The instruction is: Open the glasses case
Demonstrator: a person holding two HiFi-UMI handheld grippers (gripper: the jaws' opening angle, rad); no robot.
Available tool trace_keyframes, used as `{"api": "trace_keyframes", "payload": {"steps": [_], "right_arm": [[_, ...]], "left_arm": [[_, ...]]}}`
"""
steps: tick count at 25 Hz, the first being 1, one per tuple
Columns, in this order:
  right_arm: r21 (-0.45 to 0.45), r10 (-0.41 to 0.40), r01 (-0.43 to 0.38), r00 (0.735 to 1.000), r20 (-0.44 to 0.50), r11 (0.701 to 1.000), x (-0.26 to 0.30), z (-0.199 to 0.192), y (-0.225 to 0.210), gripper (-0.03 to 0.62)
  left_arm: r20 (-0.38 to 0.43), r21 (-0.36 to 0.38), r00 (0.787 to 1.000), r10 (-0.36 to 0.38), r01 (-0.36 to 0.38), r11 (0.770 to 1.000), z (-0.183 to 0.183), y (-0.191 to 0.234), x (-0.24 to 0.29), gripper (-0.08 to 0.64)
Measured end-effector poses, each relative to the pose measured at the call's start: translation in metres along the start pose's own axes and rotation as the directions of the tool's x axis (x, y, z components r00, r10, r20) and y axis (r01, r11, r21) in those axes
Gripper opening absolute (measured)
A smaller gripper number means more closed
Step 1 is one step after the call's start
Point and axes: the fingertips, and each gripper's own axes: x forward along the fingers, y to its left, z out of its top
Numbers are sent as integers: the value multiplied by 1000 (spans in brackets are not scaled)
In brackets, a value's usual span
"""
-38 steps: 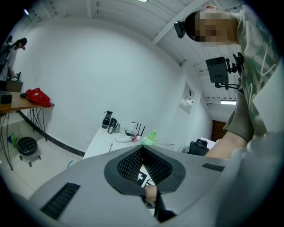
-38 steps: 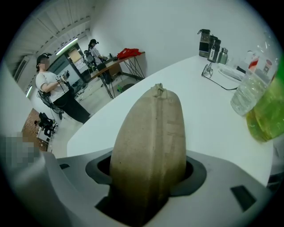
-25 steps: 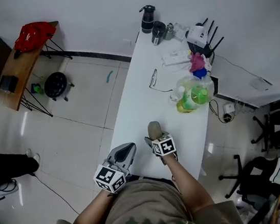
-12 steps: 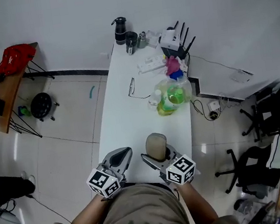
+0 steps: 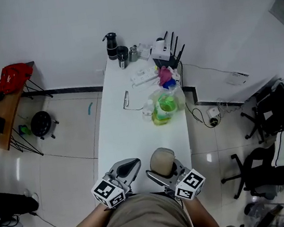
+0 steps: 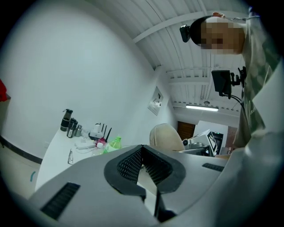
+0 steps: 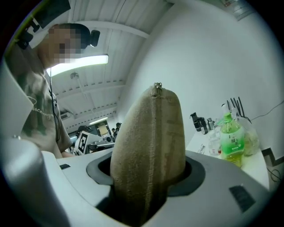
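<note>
Glasses case (image 5: 162, 161) is held clear of the table (image 5: 135, 137), over its near end, close to the person's chest. It is clamped end-up in the right tool (image 7: 146, 173), whose jaws are spread wide around the fat body. Left tool (image 5: 130, 165) is fully closed with nothing in it, just beside the case.

Step judged: case presented for opening, opening not yet begun. The zip seam is shut and the zip pull (image 7: 157, 85) sits at the top end.

Next move judged: left tool to be opened slightly, set on the pull, pinched and drawn along the seam. The pull is small, so a fine pinch is called for.

Case contents are not seen. A pair of glasses (image 5: 126, 100) lies loose on the table. Green-drink bottle (image 7: 230, 138) looks mostly full. Dark flask (image 5: 110, 38) at the far end is capped, contents not visible.
</note>
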Motion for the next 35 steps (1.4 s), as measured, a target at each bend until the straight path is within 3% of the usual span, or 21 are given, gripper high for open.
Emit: {"api": "trace_keyframes", "payload": {"steps": [11, 14, 21, 27, 31, 35], "right_arm": [[2, 183, -183, 982, 56, 983, -6, 18, 24, 299], [-3, 219, -219, 973, 67, 976, -4, 21, 31, 299], [-38, 287, -284, 954, 86, 958, -5, 23, 43, 299], [-59, 301, -297, 951, 74, 953, -6, 22, 49, 299], [-69, 296, -291, 953, 64, 954, -10, 19, 48, 296], [-86, 289, -284, 956, 55, 955, -14, 16, 47, 296]], "left_arm": [[-15, 18, 985, -173, 173, 985, 16, -37, 2, 11], [-47, 12, 977, -208, 209, 978, 12, -44, 2, 58], [-36, -65, 973, -227, 225, 972, 15, -41, -3, 103], [-59, -38, 970, -236, 234, 971, 14, -43, -3, 137], [-61, -24, 973, -221, 219, 975, 9, -49, -2, 121], [-69, -4, 968, -242, 242, 970, 6, -60, 0, 41]]}}
